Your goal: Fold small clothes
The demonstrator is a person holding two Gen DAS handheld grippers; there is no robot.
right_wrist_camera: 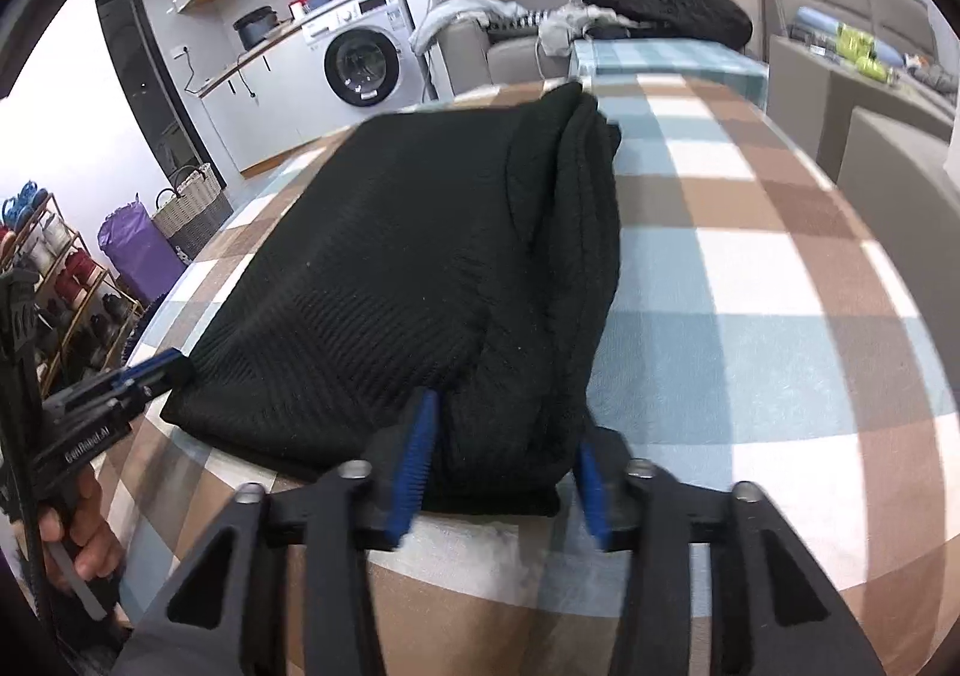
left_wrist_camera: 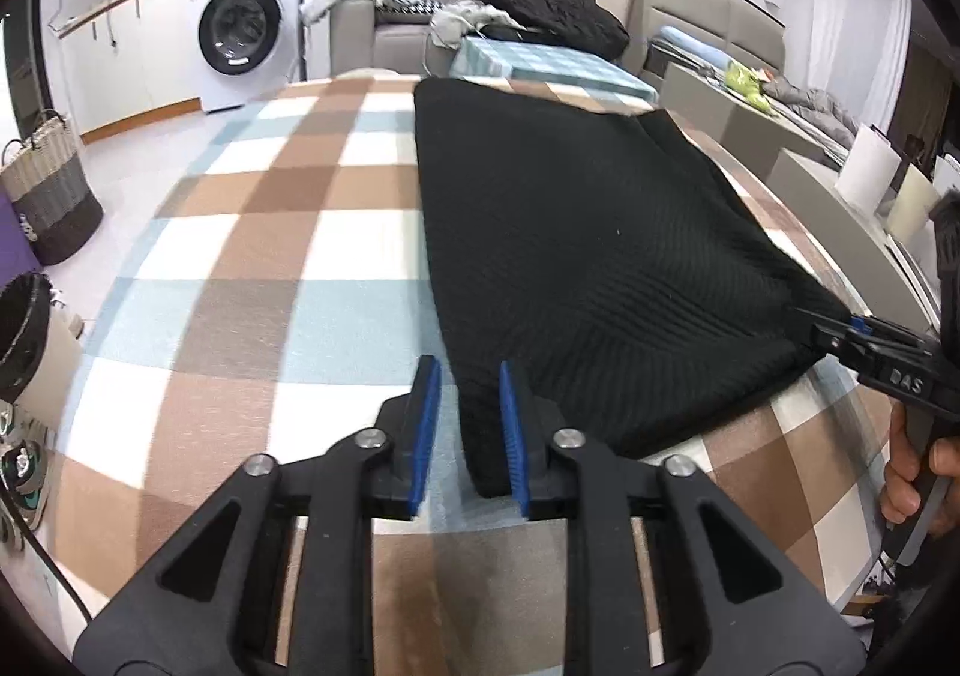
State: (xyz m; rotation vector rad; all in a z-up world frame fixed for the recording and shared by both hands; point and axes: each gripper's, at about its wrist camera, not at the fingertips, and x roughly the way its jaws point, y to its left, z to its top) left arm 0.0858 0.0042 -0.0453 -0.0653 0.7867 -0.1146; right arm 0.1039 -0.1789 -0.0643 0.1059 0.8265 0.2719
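Fingers [right_wrist_camera: 420,454] flank black garment [right_wrist_camera: 408,256], "GenRobot.AI" gripper [right_wrist_camera: 147,373]

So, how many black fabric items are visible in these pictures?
2. A folded black garment lies on the checked table; a black heap lies on the sofa behind it. More may be hidden there.

Checked tablecloth [left_wrist_camera: 252,256] bare and flat left of the folded black knit garment [left_wrist_camera: 570,232], clear pass there. Same on its right side in the right wrist view, open cloth out to the edge. Garment is the only bulk on the table. Beyond the far edge: a sofa [left_wrist_camera: 396,33] heaped with clothes. Floor on the left side has a woven basket [left_wrist_camera: 51,190] and bin [left_wrist_camera: 24,328] close to the table edge
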